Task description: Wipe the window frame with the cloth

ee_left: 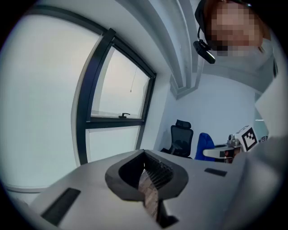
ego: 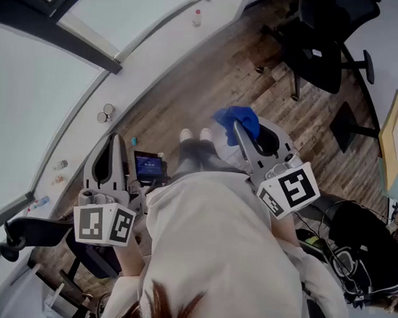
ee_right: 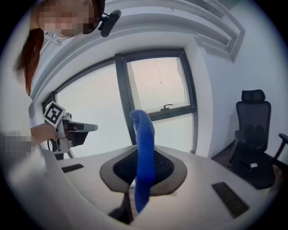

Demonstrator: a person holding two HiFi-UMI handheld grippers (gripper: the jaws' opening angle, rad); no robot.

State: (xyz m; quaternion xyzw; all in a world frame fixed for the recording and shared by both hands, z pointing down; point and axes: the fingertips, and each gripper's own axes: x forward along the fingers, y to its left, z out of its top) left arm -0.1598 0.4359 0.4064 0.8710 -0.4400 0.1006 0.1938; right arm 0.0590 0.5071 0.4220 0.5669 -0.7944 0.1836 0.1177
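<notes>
Right gripper: jaws clamping a blue cloth, its free fold sticking up past the tips. Left gripper: jaws pressing together, holding nothing. Dark window frame: standing well apart ahead. Step judged: approaching, wiping not yet begun; next move is calling for laying the fold flat against a frame bar

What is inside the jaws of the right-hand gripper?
A blue cloth, pinched upright in the right gripper; its ends stick out above and below. Where the jaws press it is covered by the cloth itself.
</notes>
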